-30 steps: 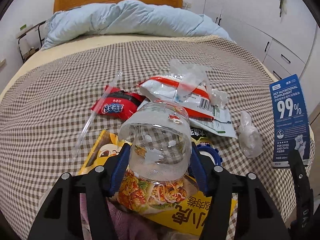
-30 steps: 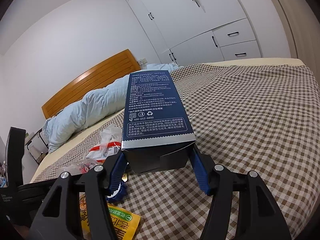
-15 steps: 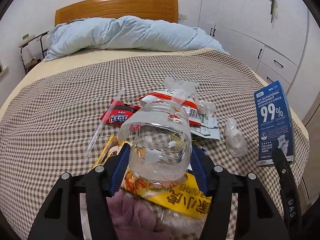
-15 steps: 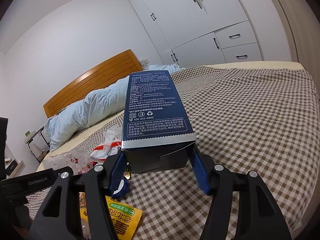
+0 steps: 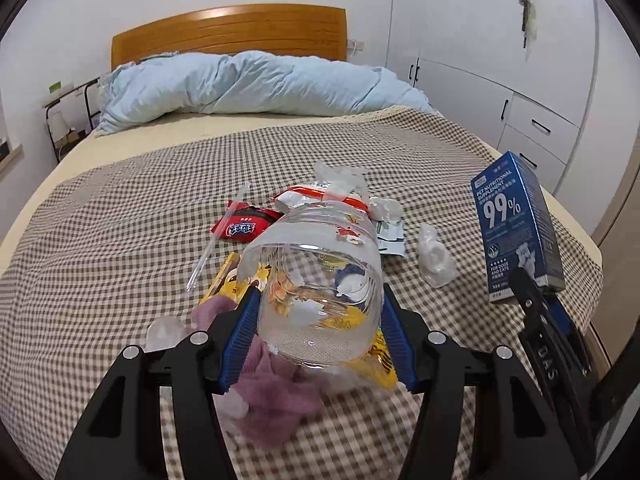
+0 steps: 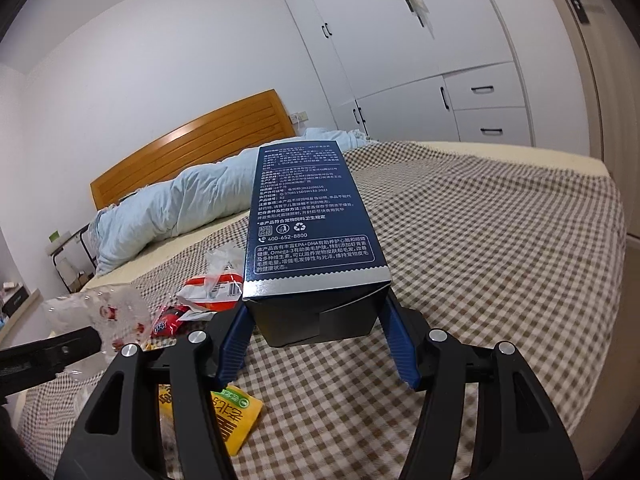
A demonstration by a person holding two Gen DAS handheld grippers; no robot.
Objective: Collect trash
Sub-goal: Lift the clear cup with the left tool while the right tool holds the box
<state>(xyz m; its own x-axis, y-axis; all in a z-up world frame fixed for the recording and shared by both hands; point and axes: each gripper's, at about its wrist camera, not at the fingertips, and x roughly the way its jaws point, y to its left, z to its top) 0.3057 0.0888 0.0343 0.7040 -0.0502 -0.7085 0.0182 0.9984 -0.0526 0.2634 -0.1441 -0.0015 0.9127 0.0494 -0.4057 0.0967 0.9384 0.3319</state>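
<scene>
A bedroom with white wardrobes holds a bed point(image 5: 120, 208) spread with a brown checked cover, where wrappers, a purple cloth point(image 5: 272, 392) and a yellow packet point(image 6: 230, 420) lie scattered. Both hands are loaded, so the step in hand looks like carrying trash off the bed; the next move likely calls for a bin, which no view shows. The left gripper point(image 5: 318, 320) stands part open, its blue pads clamped on a clear plastic bottle point(image 5: 316, 280) lifted above the litter. The right gripper point(image 6: 316, 340), similarly part open, pinches the open end of a dark blue box point(image 6: 312, 232).
</scene>
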